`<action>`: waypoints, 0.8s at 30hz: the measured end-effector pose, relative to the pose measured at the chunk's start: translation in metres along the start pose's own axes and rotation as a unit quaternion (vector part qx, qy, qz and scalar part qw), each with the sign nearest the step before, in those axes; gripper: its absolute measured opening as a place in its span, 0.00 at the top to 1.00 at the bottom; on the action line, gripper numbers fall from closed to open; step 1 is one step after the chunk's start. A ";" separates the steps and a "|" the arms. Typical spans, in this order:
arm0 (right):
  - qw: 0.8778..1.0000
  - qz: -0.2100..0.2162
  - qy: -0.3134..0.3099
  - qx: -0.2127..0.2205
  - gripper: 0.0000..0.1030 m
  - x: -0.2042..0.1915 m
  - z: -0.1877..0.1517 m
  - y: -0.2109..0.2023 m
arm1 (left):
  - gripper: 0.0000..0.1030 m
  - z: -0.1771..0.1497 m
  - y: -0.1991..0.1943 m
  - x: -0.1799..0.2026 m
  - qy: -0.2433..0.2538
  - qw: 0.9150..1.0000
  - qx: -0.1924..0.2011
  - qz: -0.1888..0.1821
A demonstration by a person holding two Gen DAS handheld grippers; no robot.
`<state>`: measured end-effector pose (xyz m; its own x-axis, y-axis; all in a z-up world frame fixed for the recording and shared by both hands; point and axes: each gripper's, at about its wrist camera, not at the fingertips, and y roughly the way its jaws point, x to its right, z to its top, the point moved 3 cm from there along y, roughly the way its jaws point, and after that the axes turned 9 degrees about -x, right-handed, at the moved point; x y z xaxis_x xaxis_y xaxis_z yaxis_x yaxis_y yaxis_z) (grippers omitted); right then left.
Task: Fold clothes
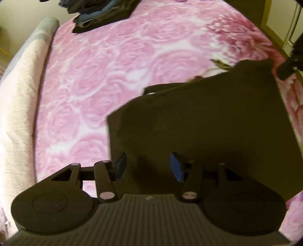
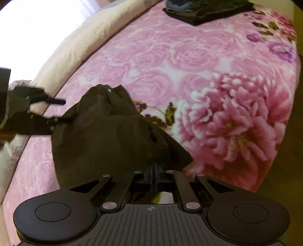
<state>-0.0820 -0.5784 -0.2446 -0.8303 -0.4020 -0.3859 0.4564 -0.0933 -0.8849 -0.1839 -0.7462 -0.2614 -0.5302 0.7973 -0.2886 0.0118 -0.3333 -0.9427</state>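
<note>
The right gripper (image 2: 154,175) has its jaws pressed together on a bunched corner of the dark olive-brown cloth garment (image 2: 106,136), which rises from that pinched corner in loose folds and then spreads flat over the pink rose-patterned fleece blanket (image 2: 170,56). The left gripper (image 1: 148,166) has its jaws spread wide and grasps nothing; its blue-padded fingers (image 1: 177,169) hover just above the near edge of the same garment (image 1: 198,123), which from this side lies as a smooth, roughly square panel with a folded layer showing along its far edge.

Seen from the right wrist, the left gripper (image 2: 56,110) hangs at the far side of the garment, near the edge of the blanket. Seen from the left wrist, a dark part of the right gripper (image 1: 286,68) shows beyond the garment's far corner.

The blanket covers the whole bed and carries a large magenta flower print (image 2: 236,121) just beside the garment. Along one long edge of the blanket runs a cream-coloured rolled quilt (image 2: 85,37). Well beyond the garment, at the far end of the blanket, sits a stack of folded dark and blue clothes (image 2: 204,9). Past the blanket's edge are a pale wall (image 1: 24,9) and bright window light (image 2: 37,28).
</note>
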 end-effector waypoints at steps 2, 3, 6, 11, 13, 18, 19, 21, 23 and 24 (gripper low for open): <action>1.000 -0.011 0.014 0.018 0.23 0.004 -0.001 -0.004 | 0.55 -0.001 0.001 0.011 -0.006 1.000 0.002 -0.012; 1.000 -0.011 0.016 0.022 0.23 0.005 -0.001 -0.006 | 0.55 0.000 0.002 0.017 -0.006 1.000 0.003 -0.018; 1.000 -0.002 0.017 0.021 0.24 0.005 0.001 -0.006 | 0.55 0.004 0.005 0.033 -0.002 0.999 0.002 -0.032; 0.999 0.022 0.016 0.019 0.30 0.003 0.011 0.004 | 0.55 0.004 0.007 0.044 -0.008 0.999 -0.005 -0.039; 0.999 0.032 0.011 0.009 0.45 0.001 0.016 0.014 | 0.55 0.003 0.008 0.044 -0.015 0.999 -0.009 -0.041; 0.997 0.041 0.066 -0.005 0.94 0.026 0.018 0.017 | 0.55 0.005 0.008 0.045 -0.012 0.999 -0.012 -0.046; 0.997 0.038 0.067 -0.003 0.94 0.030 0.016 0.014 | 0.55 0.007 0.007 0.047 -0.010 0.999 -0.011 -0.048; 0.997 0.036 0.063 -0.010 0.94 0.035 0.012 0.012 | 0.55 0.010 0.008 0.050 -0.005 0.999 -0.012 -0.049; 0.997 0.033 0.065 -0.016 0.94 0.037 0.012 0.014 | 0.55 0.010 0.007 0.051 -0.006 0.999 -0.012 -0.047; 0.997 0.033 0.069 -0.016 0.94 0.038 0.014 0.015 | 0.55 0.009 0.006 0.051 -0.008 0.999 -0.012 -0.045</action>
<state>-0.1021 -0.6074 -0.2691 -0.8357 -0.2765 -0.4745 0.5035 -0.0409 -0.8630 -0.2184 -0.7125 -0.2804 -0.5427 0.8158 -0.1998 -0.0159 -0.2478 -0.9687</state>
